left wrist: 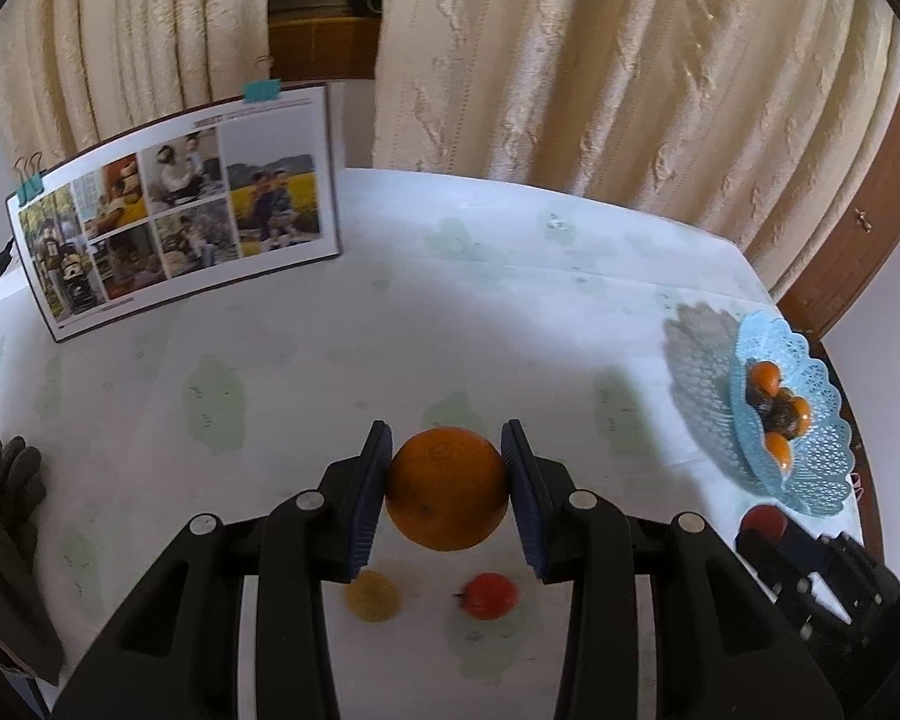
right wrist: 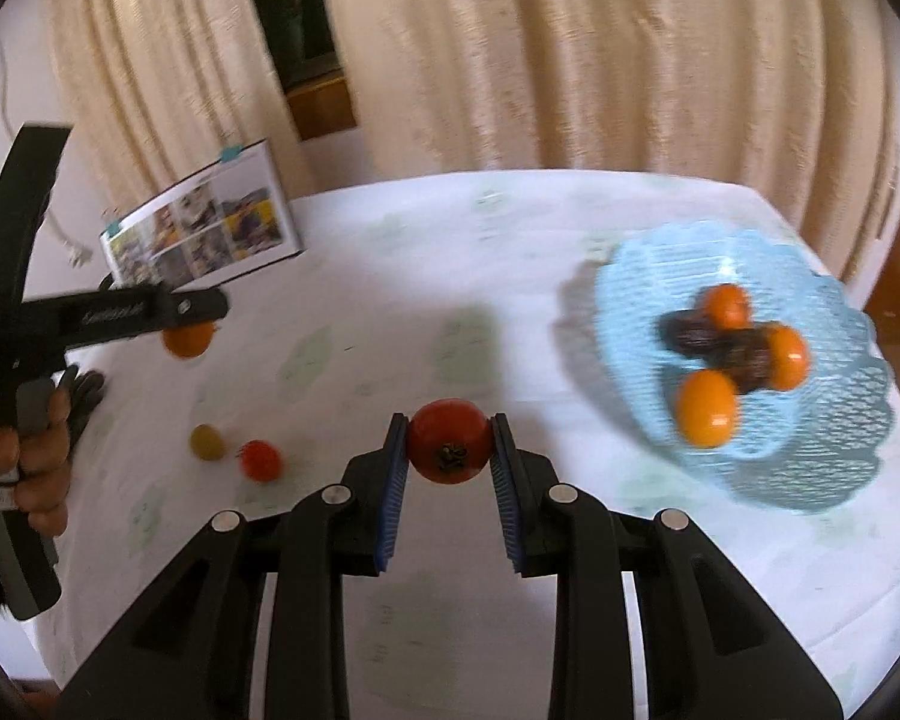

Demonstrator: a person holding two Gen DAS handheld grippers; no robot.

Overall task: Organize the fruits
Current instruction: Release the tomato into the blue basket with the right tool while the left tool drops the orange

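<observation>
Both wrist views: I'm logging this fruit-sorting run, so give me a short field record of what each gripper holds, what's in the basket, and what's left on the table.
left gripper: shut on orange, lifted off the table
right gripper: shut on red fruit
basket: three small orange fruits and dark pieces, blurred
loose on table: yellow fruit, small red fruit
other: photo book standing at the back left; dark gloves at the left edge

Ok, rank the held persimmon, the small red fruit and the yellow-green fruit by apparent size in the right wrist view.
1. Persimmon, largest, though nearest the camera.
2. Small red fruit and yellow-green fruit: too alike and blurred to rank.
</observation>
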